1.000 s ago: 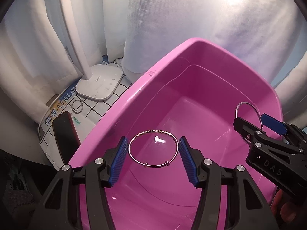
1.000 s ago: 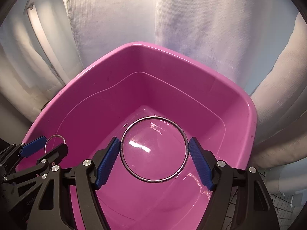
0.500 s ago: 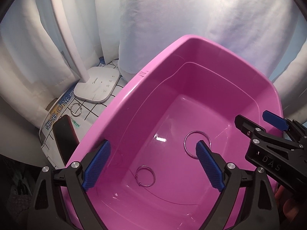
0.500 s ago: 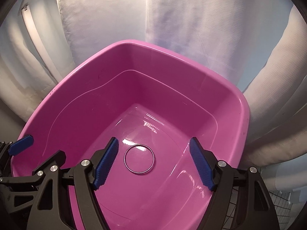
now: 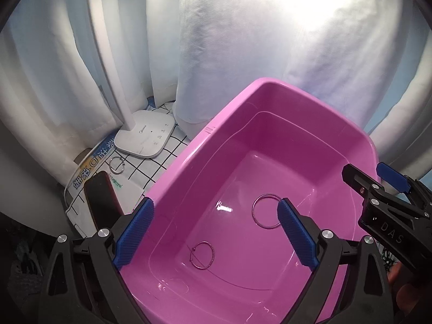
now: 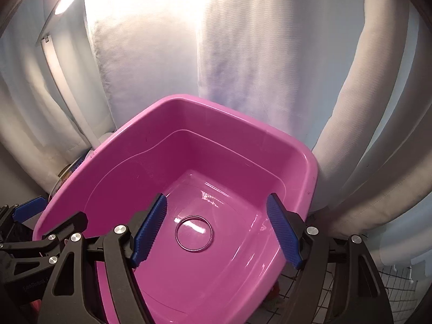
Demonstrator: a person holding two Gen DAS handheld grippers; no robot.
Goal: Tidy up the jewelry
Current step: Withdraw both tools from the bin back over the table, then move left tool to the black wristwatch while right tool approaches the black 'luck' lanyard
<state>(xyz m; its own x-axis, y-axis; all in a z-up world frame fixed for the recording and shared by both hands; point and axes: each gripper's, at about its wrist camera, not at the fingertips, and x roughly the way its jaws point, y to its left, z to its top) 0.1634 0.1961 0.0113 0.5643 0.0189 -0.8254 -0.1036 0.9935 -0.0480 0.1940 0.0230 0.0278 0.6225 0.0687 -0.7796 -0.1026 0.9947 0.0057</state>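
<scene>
Both bangles, gripped a second ago, now lie on the floor of the pink tub (image 5: pixel 272 86): the larger bangle (image 5: pixel 267 210) to the right, the smaller bangle (image 5: pixel 202 255) nearer. So that drop is done. One ring (image 5: pixel 116 165) is left on the desk (image 5: pixel 151 166) by the lamp (image 5: pixel 144 136). The left gripper (image 5: pixel 216 239) and right gripper (image 6: pixel 216 229) hover above the tub, fingers spread and empty.

Two bangles (image 5: pixel 266 211) in pink tub (image 5: pixel 270 124)
</scene>
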